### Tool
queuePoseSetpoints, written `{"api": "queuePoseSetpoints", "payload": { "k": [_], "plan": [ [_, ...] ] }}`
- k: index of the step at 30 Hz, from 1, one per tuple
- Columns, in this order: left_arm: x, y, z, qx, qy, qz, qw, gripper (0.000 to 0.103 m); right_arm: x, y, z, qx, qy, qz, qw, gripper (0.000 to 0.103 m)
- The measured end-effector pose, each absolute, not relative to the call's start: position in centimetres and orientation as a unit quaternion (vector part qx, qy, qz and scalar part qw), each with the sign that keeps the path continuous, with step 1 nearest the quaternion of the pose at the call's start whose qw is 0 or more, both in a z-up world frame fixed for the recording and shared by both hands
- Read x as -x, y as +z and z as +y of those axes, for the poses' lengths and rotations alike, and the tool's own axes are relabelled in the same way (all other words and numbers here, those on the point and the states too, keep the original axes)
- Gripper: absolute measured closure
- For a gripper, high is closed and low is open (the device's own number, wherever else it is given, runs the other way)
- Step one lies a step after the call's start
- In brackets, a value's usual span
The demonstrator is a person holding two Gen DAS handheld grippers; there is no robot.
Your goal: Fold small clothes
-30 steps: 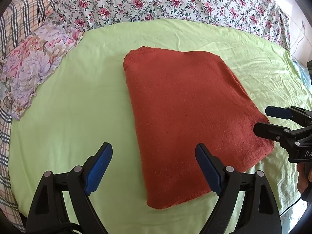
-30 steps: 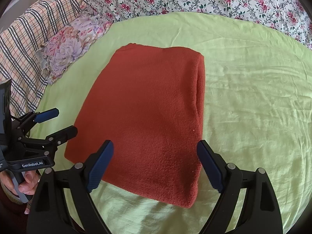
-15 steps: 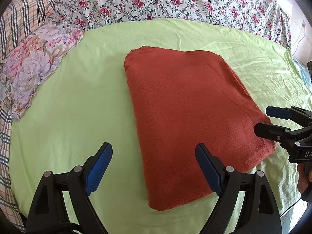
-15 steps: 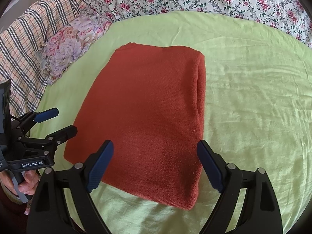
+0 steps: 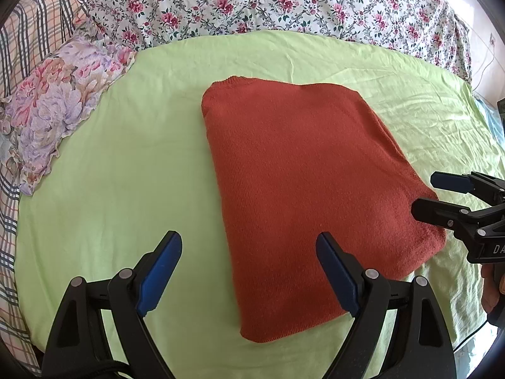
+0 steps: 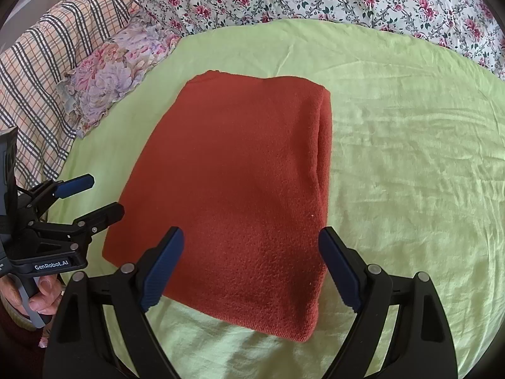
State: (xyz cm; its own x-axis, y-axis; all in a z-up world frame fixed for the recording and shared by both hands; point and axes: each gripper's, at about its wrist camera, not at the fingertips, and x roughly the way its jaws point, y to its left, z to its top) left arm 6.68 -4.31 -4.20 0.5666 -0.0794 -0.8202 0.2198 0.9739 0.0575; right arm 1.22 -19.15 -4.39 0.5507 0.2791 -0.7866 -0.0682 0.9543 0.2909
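A rust-red knitted garment [image 5: 303,195] lies folded into a neat block in the middle of a light green sheet [image 5: 110,173]. It lies flat, and its thick folded edge runs down the side toward 3 o'clock in the right wrist view. In that view one small bit of knit sticks up at its far corner, near 11 o'clock.

The left gripper [image 5: 249,271] hangs just above the near edge of the garment. Its two blue-padded fingers [image 5: 161,271] are spread wide apart and nothing is between them. One finger is over the bare sheet at 7 o'clock, and the other is over the red cloth at 5 o'clock.

The right gripper [image 6: 251,271] is wide open too and grips nothing. The near end of the garment shows between its two fingers [image 6: 339,271]. In the left wrist view this same gripper comes in from 3 o'clock, with its tips at the corner of the garment. I cannot tell if they touch the cloth.

A hand [image 6: 38,293] holds the handle of the left gripper at 8 o'clock in the right wrist view.

A flowered quilt [image 5: 268,3] lies along the far side at 12 o'clock. A ruffled pillow [image 5: 53,107] with big purple flowers sits at 10 o'clock, next to a checked blanket [image 6: 41,75].
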Motion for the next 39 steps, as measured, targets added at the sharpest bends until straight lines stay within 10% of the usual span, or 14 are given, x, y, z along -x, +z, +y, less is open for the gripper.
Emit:
{"api": "queuePoseSetpoints", "payload": {
  "k": [39],
  "plan": [
    [-9.2,-4.2,-5.2,-0.070,-0.071,0.461,0.882,0.015,-3.6,-4.9,-20.9,-0.123,0.096,0.467,0.871,0.016]
  ]
}}
